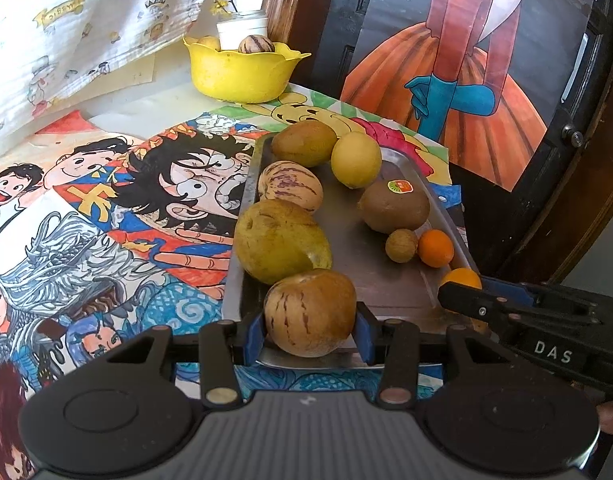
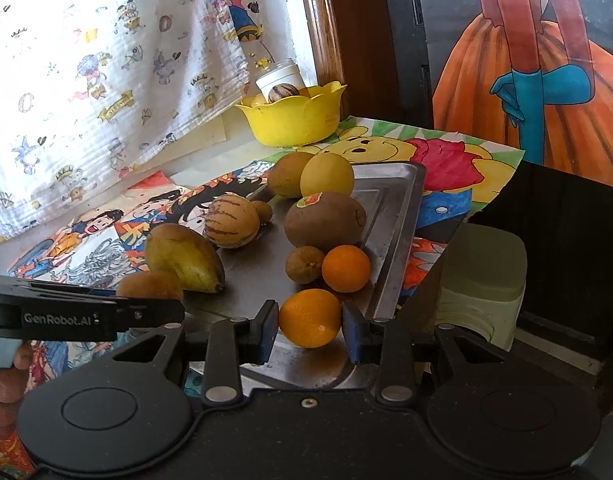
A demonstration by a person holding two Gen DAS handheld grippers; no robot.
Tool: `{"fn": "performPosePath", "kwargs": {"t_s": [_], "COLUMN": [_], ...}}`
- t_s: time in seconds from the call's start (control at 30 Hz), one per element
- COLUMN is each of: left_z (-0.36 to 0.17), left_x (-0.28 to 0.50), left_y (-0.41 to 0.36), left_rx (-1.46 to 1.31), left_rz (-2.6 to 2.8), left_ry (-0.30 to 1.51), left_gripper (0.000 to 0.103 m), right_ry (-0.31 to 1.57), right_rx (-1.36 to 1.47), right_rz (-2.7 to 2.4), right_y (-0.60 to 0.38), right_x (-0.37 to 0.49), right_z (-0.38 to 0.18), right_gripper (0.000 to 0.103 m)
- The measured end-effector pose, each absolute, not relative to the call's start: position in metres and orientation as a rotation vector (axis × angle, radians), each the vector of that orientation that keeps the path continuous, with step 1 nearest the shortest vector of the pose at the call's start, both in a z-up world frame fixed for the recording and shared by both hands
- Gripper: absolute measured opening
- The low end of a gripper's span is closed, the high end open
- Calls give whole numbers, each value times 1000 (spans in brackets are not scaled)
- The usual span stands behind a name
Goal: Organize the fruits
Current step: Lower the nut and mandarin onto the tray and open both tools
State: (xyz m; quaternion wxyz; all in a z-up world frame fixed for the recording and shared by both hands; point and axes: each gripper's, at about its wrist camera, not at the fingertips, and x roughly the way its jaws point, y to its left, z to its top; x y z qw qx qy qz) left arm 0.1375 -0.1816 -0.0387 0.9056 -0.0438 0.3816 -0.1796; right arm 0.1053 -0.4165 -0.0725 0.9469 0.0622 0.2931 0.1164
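A metal tray (image 1: 402,292) lies on the drawing-covered table and holds several fruits. My left gripper (image 1: 309,336) is shut on a striped tan pepino melon (image 1: 310,312) at the tray's near edge, with a blue pad on each side. My right gripper (image 2: 309,330) is shut on an orange (image 2: 310,318) at the tray's near right corner. In the left wrist view that orange (image 1: 460,278) peeks out behind the right gripper (image 1: 456,296). The right wrist view shows the left gripper (image 2: 162,308) side-on at the left, covering most of its pepino melon (image 2: 150,284).
On the tray lie a pear (image 1: 282,240), a second striped melon (image 1: 290,186), a lemon (image 1: 356,160), a stickered kiwi (image 1: 394,206) and a small orange (image 1: 435,248). A yellow bowl (image 1: 238,76) with fruit stands behind. A pale green container (image 2: 482,280) sits beyond the table's right edge.
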Motion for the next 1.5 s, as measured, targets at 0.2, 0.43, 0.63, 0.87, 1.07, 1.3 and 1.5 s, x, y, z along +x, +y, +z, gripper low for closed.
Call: {"fn": "performPosePath", "kwargs": {"t_s": [0.2, 0.43, 0.63, 0.87, 1.07, 1.3, 1.5], "left_z": [-39, -40, -42, -42, -42, -42, -42], "left_x": [139, 139, 140, 139, 139, 139, 138], "left_y": [-182, -181, -181, -181, -182, -182, -182], "left_rx": [-89, -87, -86, -83, -78, -77, -77], "left_rz": [-371, -370, -372, -369, -369, -369, -369], "left_ry": [787, 783, 777, 774, 771, 770, 771], "left_gripper": [49, 49, 49, 50, 50, 51, 51], "right_ry": [589, 561, 525, 509, 495, 488, 475], "right_rx": [150, 123, 104, 123, 121, 121, 103], "right_rz": [226, 211, 196, 188, 169, 161, 152], "right_y": [-417, -410, -410, -411, -409, -408, -405], "right_x": [107, 107, 104, 100, 97, 96, 93], "right_z": [-77, -79, -83, -85, -88, -89, -90], "right_gripper": [36, 37, 37, 37, 36, 36, 36]}}
